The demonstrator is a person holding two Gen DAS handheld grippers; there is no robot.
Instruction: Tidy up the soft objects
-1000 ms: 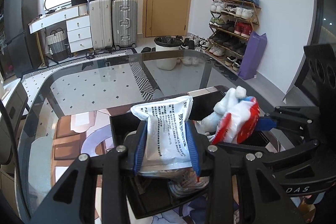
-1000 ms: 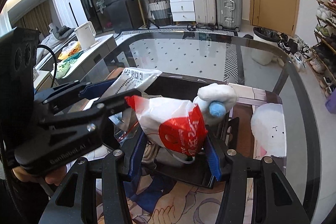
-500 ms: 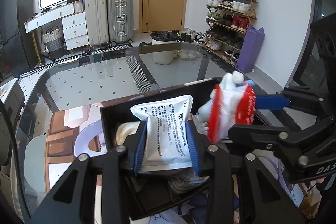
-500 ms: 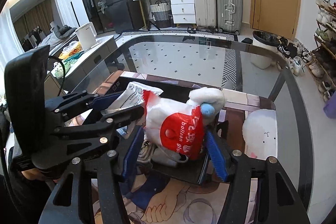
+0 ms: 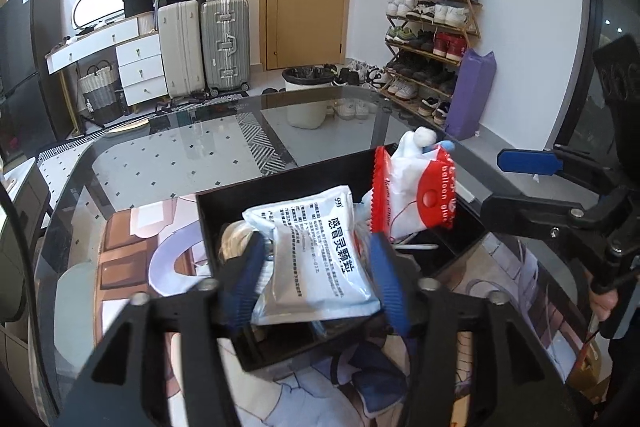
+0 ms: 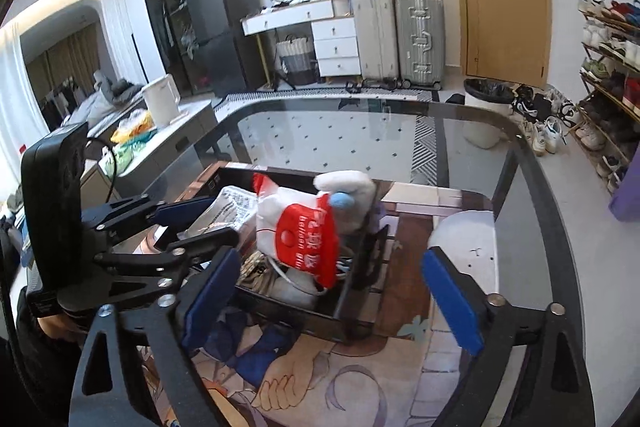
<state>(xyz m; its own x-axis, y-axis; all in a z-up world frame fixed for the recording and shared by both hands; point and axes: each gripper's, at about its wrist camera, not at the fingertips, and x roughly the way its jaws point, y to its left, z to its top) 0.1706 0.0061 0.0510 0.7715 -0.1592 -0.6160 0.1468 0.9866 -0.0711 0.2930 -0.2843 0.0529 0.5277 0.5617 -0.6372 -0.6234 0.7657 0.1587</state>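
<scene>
**Both pouches over the black bin, one already let go**

Left wrist view: the left gripper (image 5: 316,267) has its blue fingers (image 5: 386,279) spread on either side of the white printed pouch (image 5: 320,259). The pouch lies between them on the heap inside the black bin (image 5: 280,187), and whether the pads still press it cannot be told from here; the gap looks loose. Just beside it, the red-and-white balloon pouch (image 5: 416,199) stands tilted in the bin, leaning against a white plush toy (image 5: 416,143). The right gripper (image 5: 528,161) shows at the edge, apart from that pouch. The bin sits on a printed mat (image 5: 132,251) on the glass tabletop (image 5: 168,155).

Right wrist view: the right gripper (image 6: 332,283) is released, fingers (image 6: 448,299) wide apart with nothing between them. The red-and-white balloon pouch (image 6: 304,235) rests in the bin (image 6: 360,267) ahead. A white round cushion (image 6: 472,239) lies on the mat outside the bin, well apart from the fingers.

Progress, judged from this: two pouches and the plush are binned; the cushion appears to remain, and the left gripper has yet to clear its pouch.
</scene>
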